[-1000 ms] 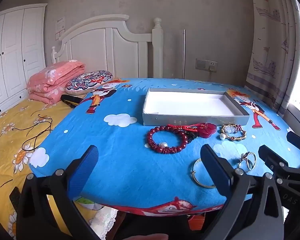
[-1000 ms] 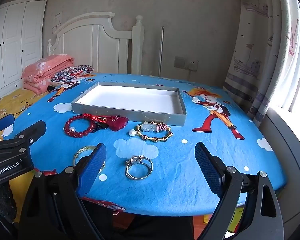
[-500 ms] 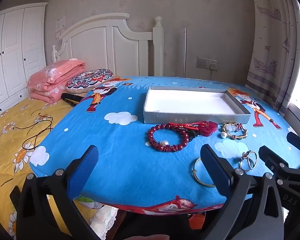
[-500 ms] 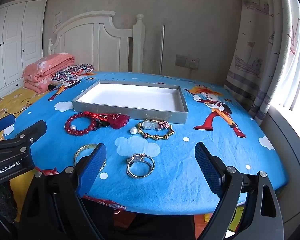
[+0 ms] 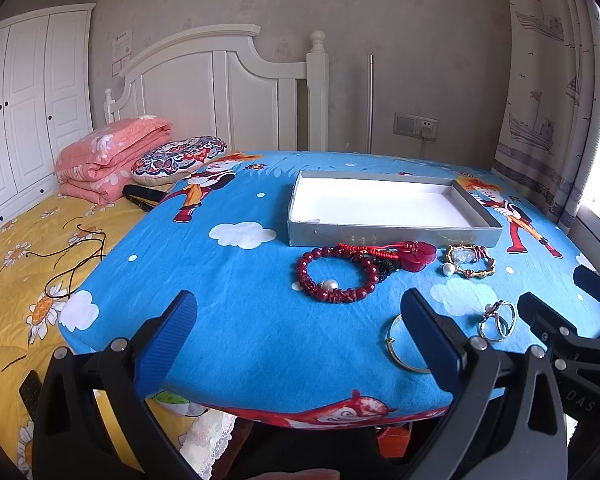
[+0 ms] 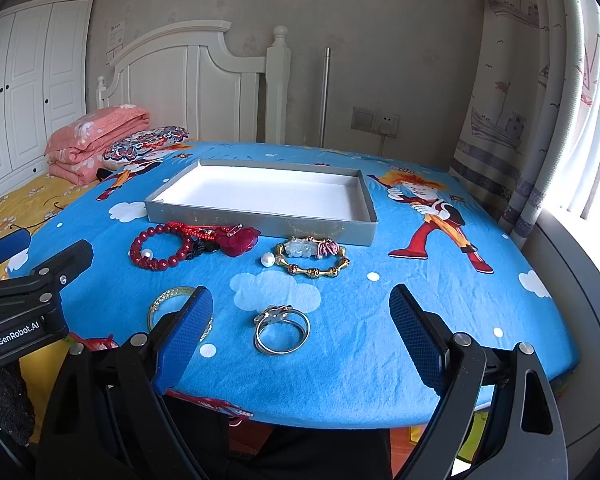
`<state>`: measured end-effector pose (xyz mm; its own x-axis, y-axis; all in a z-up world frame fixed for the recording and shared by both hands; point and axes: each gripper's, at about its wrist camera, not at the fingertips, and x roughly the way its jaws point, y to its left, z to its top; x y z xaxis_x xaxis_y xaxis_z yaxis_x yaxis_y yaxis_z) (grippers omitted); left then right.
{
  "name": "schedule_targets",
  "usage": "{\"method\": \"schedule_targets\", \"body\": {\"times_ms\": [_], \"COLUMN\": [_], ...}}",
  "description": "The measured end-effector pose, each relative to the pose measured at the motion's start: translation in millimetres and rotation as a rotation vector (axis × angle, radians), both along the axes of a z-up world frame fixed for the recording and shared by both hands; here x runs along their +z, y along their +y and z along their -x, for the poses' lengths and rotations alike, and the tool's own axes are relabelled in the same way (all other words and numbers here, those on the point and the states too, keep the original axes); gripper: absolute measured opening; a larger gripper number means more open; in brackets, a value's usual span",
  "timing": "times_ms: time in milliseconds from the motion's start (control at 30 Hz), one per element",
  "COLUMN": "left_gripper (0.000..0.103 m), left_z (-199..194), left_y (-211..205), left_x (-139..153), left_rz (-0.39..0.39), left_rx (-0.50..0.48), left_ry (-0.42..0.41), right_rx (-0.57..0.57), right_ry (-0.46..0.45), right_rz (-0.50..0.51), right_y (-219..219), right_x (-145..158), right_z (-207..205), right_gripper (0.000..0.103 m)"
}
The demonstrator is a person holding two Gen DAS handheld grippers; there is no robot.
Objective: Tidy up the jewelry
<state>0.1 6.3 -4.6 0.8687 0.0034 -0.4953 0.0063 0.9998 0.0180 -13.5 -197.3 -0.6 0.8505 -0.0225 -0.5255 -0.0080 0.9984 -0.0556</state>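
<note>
A shallow grey tray (image 5: pixel 392 236) (image 6: pixel 260 224) with a white bottom lies on the blue cartoon tablecloth, nothing in it. In front of it sit a red bead bracelet (image 5: pixel 336 276) (image 6: pixel 160 248), a red cord ornament (image 5: pixel 416 254) (image 6: pixel 236 238), a gold bracelet with a pale stone (image 5: pixel 470 262) (image 6: pixel 312 258), a loose pearl (image 6: pixel 267 259), a gold bangle (image 5: pixel 400 348) (image 6: pixel 172 300) and a silver ring (image 5: pixel 498 322) (image 6: pixel 282 330). My left gripper (image 5: pixel 298 332) is open near the table's front edge. My right gripper (image 6: pixel 302 330) is open around the silver ring's spot, above it.
A bed with a yellow flowered cover (image 5: pixel 24 280), folded pink quilt (image 5: pixel 112 156) and patterned cushion (image 5: pixel 180 158) lies to the left. Curtains (image 6: pixel 540 100) and a window sill are on the right. The table's front edge (image 5: pixel 300 412) is close to me.
Both grippers have crept slightly forward toward the table; the jewelry sits a little nearer in both views. Nothing was taken hold of and both jaws stay open.
</note>
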Motion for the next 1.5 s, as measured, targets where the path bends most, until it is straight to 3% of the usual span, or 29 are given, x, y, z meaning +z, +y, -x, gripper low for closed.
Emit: {"method": "schedule_targets", "body": {"times_ms": [1500], "left_gripper": [0.099], "left_z": [1.9], "left_y": [-0.2], "left_x": [2.4], "left_rz": [0.008], "left_rx": [-0.015], "left_ry": [-0.003], "right_rx": [-0.003], "right_ry": [0.004], "right_rz": [-0.008], "right_y": [-0.7], "right_x": [0.8], "right_z": [-1.1], "right_gripper": [0.084]}}
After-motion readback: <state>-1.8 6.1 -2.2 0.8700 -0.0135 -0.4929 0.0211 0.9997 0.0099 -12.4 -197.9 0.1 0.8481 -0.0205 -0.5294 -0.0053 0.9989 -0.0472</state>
